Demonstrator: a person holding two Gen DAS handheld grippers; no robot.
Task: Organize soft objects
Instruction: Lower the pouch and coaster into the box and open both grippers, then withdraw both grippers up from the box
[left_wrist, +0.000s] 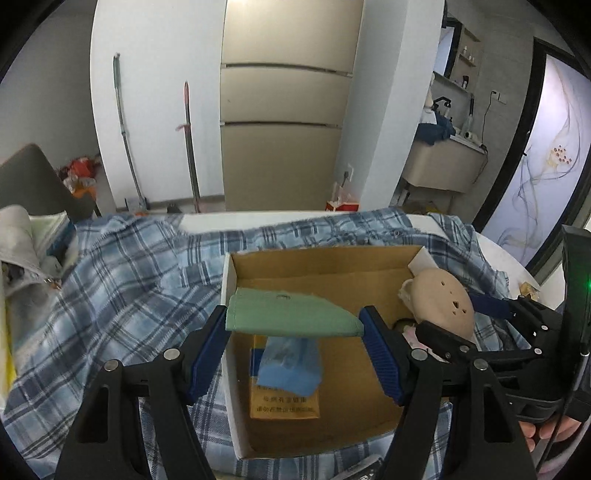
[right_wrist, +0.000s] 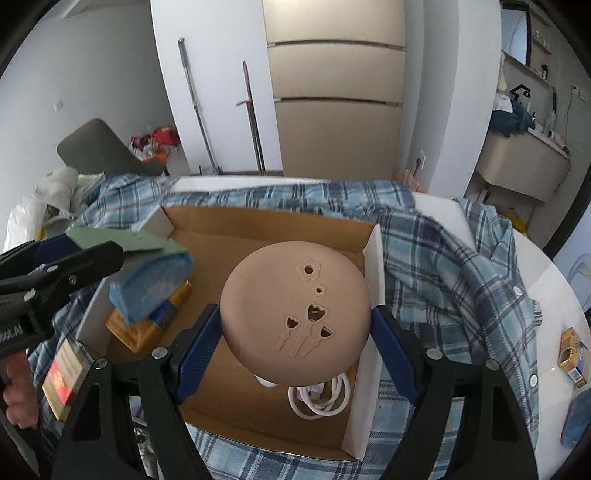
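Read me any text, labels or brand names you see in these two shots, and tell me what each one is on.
Orange-yellow box in the cardboard box: two lines of Chinese characters, too blurred to quote.
Left gripper body: pale letters at the frame edge, cut off, unreadable.
Red-and-gold pack beside the cardboard box: a label, too small to read.
Small gold pack on the table: print unreadable.
Green cloth, beige round object: no text, only flower cut-outs.

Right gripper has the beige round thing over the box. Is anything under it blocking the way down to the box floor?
Partly. A coiled white cable lies on the cardboard box floor just beneath the beige disc held in the right gripper. The blue cloth and yellow packet sit off to the left, clear of it.
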